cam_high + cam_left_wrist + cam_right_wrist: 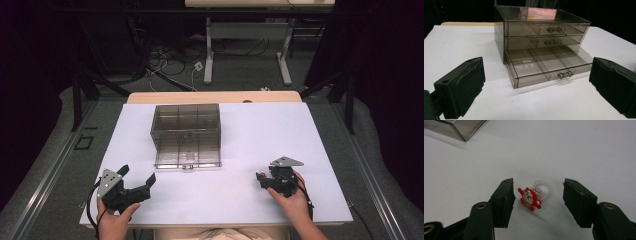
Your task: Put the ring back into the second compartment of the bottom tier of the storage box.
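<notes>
only the drawer box's (541,42) bottom drawer (544,66) stands open, compartments bare.

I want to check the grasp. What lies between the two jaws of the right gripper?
A small red charm with a clear ring lies on the white table between the jaws of the right gripper, untouched by either, as the right gripper view shows.

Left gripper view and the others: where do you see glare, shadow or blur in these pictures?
Left gripper view: a pinkish glare lies on the top of the clear drawer box, and the near black pads look soft. Right gripper view: the red charm is sharp, with faint shadow beside the right gripper. High view: the white table is bright, and the room around it is dark.
</notes>
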